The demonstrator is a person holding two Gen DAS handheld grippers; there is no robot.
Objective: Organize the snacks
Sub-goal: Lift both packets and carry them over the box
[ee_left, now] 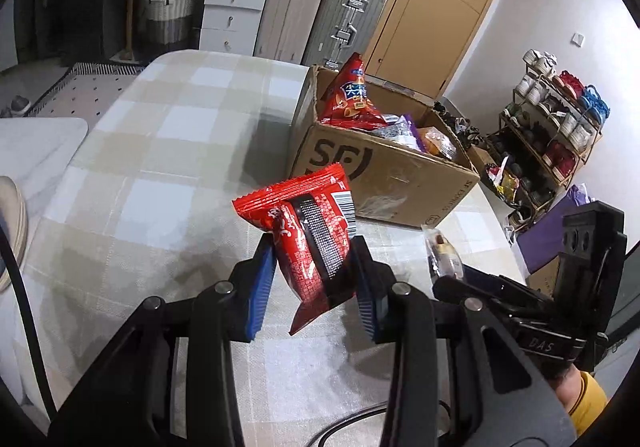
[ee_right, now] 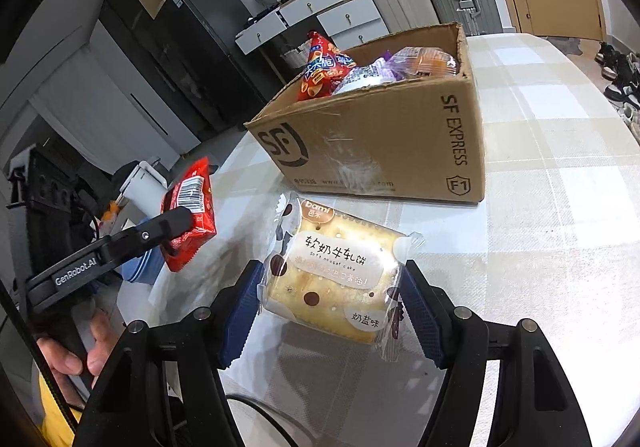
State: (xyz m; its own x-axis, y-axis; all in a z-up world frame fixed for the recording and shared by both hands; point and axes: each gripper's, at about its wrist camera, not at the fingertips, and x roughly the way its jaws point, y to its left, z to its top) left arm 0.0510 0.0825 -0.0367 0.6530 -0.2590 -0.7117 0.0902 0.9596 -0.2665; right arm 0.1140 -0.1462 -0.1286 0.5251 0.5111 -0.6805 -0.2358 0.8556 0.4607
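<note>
My left gripper (ee_left: 314, 285) is shut on a small red snack packet (ee_left: 308, 239), held above the checked tablecloth (ee_left: 168, 135). The same red packet (ee_right: 192, 207) shows at the left of the right wrist view, pinched in the left gripper (ee_right: 176, 223). My right gripper (ee_right: 328, 311) is shut on a clear-wrapped nougat cracker pack (ee_right: 336, 275), lifted off the table. An open cardboard box (ee_left: 384, 175) stands beyond both grippers, with a red chip bag (ee_left: 352, 95) and other snacks inside. The box (ee_right: 380, 143) sits just behind the cracker pack. The right gripper (ee_left: 444, 267) shows edge-on at the right of the left wrist view.
Suitcases (ee_left: 344, 19), white drawers (ee_left: 232, 15) and a door (ee_left: 440, 7) stand behind the table. A shoe rack (ee_left: 552, 119) and a purple bag (ee_left: 560, 231) are on the floor at the right. A person's hand (ee_right: 76, 351) holds the left gripper's handle.
</note>
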